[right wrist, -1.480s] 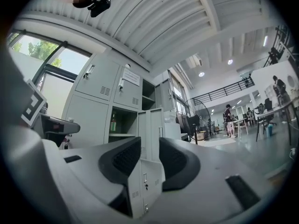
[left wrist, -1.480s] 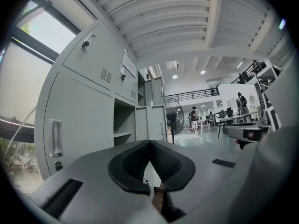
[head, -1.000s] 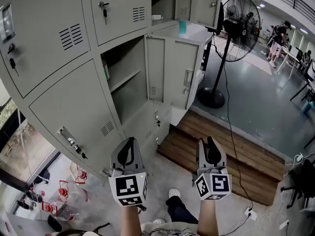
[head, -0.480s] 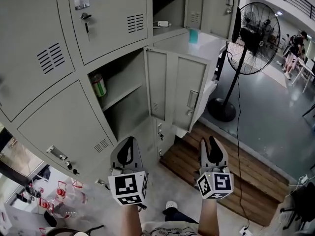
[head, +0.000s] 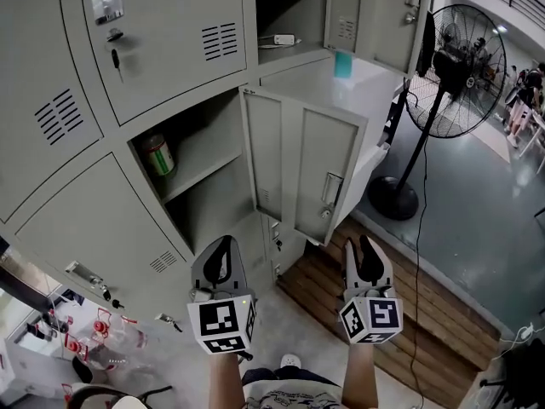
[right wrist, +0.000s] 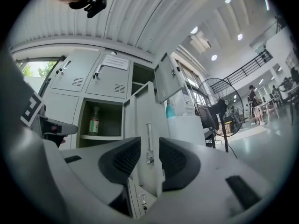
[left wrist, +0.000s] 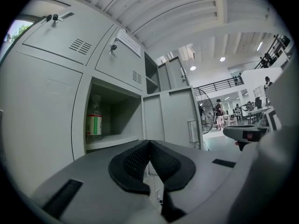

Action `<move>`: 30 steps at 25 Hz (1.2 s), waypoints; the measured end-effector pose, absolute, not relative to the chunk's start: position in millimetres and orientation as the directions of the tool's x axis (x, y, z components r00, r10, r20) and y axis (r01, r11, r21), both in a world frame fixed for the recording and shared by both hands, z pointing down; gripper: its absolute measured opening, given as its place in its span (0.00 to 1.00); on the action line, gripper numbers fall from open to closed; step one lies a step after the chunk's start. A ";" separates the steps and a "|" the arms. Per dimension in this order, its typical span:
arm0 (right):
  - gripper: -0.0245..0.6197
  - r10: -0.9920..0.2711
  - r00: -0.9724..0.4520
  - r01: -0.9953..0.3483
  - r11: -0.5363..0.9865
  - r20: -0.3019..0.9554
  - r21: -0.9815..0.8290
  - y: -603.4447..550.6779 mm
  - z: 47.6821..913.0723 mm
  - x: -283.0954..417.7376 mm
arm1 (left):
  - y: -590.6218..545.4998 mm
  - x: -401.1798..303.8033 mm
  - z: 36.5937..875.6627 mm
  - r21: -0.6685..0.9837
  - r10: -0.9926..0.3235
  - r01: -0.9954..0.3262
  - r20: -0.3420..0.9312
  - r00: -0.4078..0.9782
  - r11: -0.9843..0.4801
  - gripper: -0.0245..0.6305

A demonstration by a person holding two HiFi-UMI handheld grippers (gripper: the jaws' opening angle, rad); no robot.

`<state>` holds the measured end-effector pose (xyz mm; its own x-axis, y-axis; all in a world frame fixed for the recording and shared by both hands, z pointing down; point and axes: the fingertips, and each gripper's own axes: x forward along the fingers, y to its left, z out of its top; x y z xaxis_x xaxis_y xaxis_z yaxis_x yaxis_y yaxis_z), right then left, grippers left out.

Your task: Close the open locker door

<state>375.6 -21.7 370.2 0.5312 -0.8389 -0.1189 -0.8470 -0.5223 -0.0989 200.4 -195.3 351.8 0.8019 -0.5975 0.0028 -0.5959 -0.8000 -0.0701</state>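
Note:
The open locker door (head: 328, 177) is grey with a handle and lock on its outer face. It stands swung out to the right of its compartment (head: 209, 186), where a bottle (head: 158, 154) with a green and red label stands on the shelf. My left gripper (head: 223, 258) is shut and empty, below the compartment and apart from it. My right gripper (head: 364, 256) is open by a narrow gap, below and short of the door's free edge. In the left gripper view the door (left wrist: 173, 120) lies ahead of the jaws. In the right gripper view the door (right wrist: 145, 120) shows through the gap.
Closed lockers with keys fill the left side. A second door (head: 383, 15) stands open on an upper locker at the top. A pedestal fan (head: 460, 58) with a trailing cable stands to the right. A low wooden platform (head: 392, 313) lies under the door. People stand far off at the right.
The lockers and open door have grown larger and shifted toward the centre as I moved closer. Both grippers keep their place and their jaw state.

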 end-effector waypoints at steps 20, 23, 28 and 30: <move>0.23 -0.848 0.522 -0.850 -0.506 -0.098 -0.146 -58.6 383.5 422.6 | -228.2 240.5 359.2 -0.086 -0.579 -0.575 0.029 0.815 -0.814 0.04; 0.23 -0.852 0.516 -0.853 -0.500 -0.093 -0.149 -68.6 384.6 427.6 | -235.6 244.5 359.5 -0.088 -0.576 -0.572 0.029 0.817 -0.815 0.04; 0.23 -0.856 0.508 -0.857 -0.493 -0.091 -0.150 -82.2 383.6 435.3 | -248.2 249.9 357.7 -0.087 -0.577 -0.573 0.025 0.817 -0.815 0.04; 0.23 -0.857 0.507 -0.858 -0.492 -0.091 -0.145 -85.6 383.4 438.4 | -252.4 252.4 357.2 -0.087 -0.576 -0.573 0.023 0.817 -0.815 0.04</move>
